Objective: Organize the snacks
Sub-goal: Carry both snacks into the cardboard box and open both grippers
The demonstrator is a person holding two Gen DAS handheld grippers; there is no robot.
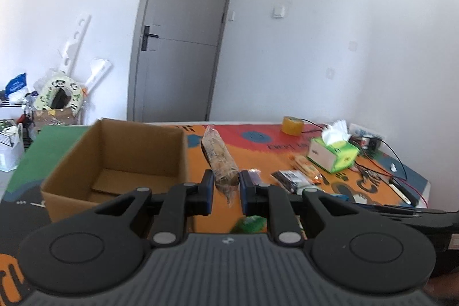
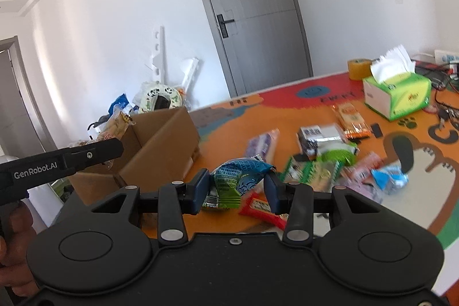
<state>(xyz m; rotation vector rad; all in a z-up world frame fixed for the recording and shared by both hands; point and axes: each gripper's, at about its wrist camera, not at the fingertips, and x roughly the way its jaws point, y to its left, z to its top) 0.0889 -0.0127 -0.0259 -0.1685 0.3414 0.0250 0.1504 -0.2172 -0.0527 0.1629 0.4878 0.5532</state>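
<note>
Evidently early: the cardboard box (image 1: 114,159) looks empty, left gripper (image 1: 226,188) clamps a biscuit pack (image 1: 219,159), right gripper (image 2: 236,188) pinches a blue packet (image 2: 243,171) (many snacks (image 2: 330,159) remain on the counter (image 2: 287,108)).

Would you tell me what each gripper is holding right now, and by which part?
Left gripper grips the clear biscuit sleeve by its near end; right gripper pinches the blue-green packet across its middle.
</note>
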